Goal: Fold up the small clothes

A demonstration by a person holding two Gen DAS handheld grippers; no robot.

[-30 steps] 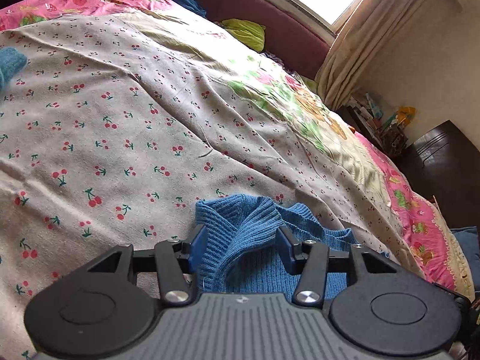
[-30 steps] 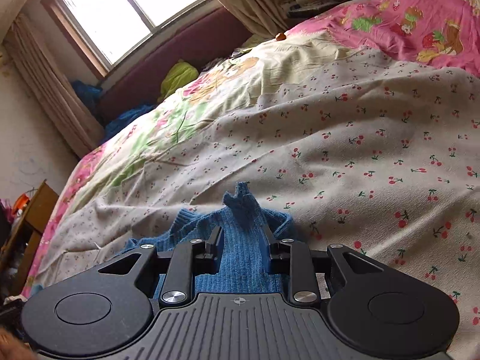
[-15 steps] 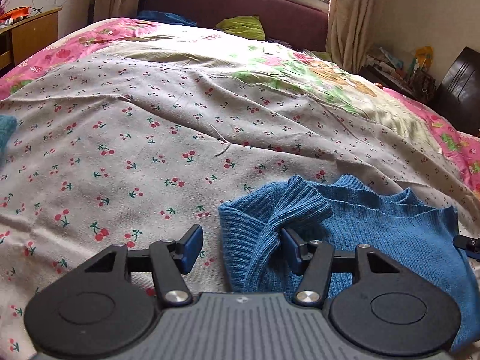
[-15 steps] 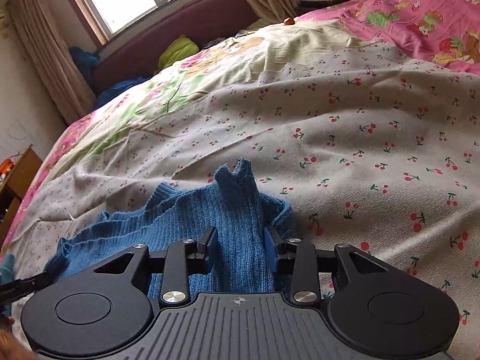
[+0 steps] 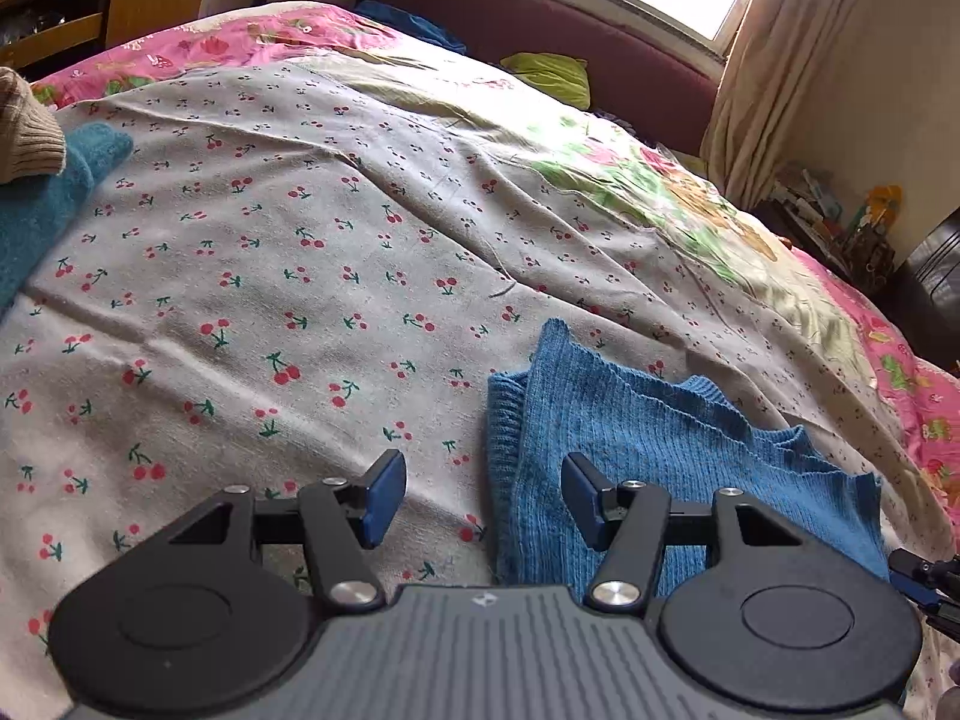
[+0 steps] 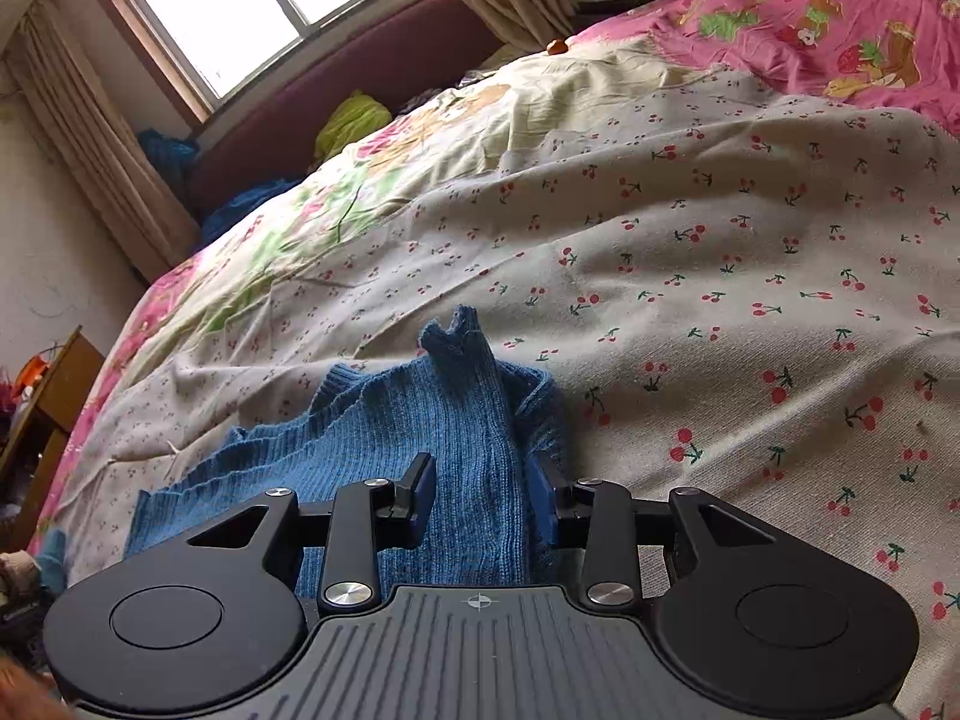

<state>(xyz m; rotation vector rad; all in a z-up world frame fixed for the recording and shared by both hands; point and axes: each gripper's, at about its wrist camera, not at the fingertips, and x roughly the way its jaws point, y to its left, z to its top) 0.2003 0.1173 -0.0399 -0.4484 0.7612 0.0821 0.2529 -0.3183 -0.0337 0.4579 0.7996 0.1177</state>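
We work over a bed covered by a cherry-print sheet (image 5: 288, 276), with a pink floral quilt (image 6: 840, 42) at its edges, a maroon headboard (image 5: 600, 42) beneath a bright window (image 6: 270, 6), and beige curtains (image 5: 774, 60) at the side. A green cushion (image 5: 549, 75) rests against the headboard, and a teal garment (image 5: 42, 210) lies at the left margin of the left wrist view with a tan knit piece (image 5: 27, 126) on top of it. The blue knit sweater (image 5: 648, 450) lies on the sheet, bunched, directly ahead of both tools. Our left gripper (image 5: 483, 495) stands with its jaws well apart; the left finger (image 5: 384, 495) is over bare sheet, while the right finger sits over the sweater's edge, and the pads press on nothing. Our right gripper (image 6: 483, 495) has its jaws partly apart and straddles a raised ridge of the sweater (image 6: 462, 420); the knit fills the gap between the fingers, and we cannot tell whether the pads press on it. A tip of the right gripper shows at the right margin of the left wrist view.
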